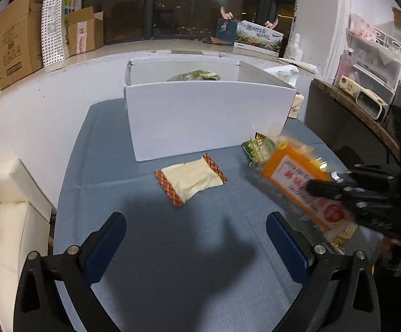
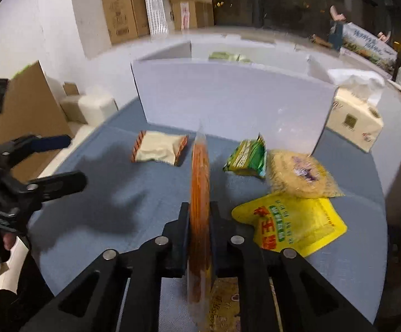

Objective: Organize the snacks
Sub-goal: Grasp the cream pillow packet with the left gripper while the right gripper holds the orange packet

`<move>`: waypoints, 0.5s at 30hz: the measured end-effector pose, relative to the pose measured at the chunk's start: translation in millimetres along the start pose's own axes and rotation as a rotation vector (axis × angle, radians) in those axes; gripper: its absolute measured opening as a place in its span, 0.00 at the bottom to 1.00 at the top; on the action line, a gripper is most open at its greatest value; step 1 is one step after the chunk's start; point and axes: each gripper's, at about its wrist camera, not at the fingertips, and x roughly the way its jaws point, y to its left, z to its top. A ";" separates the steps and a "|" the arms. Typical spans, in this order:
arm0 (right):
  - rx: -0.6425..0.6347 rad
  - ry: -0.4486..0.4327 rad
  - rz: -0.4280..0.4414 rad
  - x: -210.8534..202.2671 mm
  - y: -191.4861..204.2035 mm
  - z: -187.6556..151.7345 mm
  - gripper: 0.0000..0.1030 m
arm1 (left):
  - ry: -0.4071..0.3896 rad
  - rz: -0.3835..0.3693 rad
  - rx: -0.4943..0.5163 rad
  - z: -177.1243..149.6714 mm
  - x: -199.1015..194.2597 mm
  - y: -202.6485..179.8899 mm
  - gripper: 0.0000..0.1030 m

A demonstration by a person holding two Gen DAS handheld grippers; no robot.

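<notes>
Blue cloth (image 1: 189,249) bare before white box (image 1: 206,119)

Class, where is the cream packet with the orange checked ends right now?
The cream packet lies flat on the blue cloth, just before the white box, left of the orange pack.

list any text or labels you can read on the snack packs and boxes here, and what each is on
None reads cleanly.
Orange packet held in the right claw: red characters, motion-blurred.
Yellow pouch: large red and green characters, not legible.
Green packet: print too small.
Cardboard boxes and long printed box: markings too small.
</notes>
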 end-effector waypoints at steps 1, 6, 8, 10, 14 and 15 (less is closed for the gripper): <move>0.007 -0.014 0.007 0.7 2.5 1.2 0.12 | 0.005 -0.002 0.012 2.8 4.3 -0.3 1.00; 0.063 -0.105 0.049 -43.3 -1.2 0.4 0.12 | 0.054 0.023 0.078 19.0 40.8 -1.9 1.00; 0.069 -0.136 0.050 -55.3 0.9 -4.0 0.12 | 0.077 0.017 0.081 27.1 58.2 -2.2 1.00; 0.082 -0.152 0.055 -61.6 3.1 -8.0 0.12 | 0.105 0.007 0.062 34.2 74.7 -1.1 1.00; 0.110 -0.159 0.059 -67.0 1.8 -21.6 0.12 | 0.145 0.032 0.041 44.0 105.5 -2.7 1.00; 0.115 -0.159 0.064 -66.7 0.7 -24.5 0.12 | 0.160 0.035 0.037 46.2 112.6 -1.7 1.00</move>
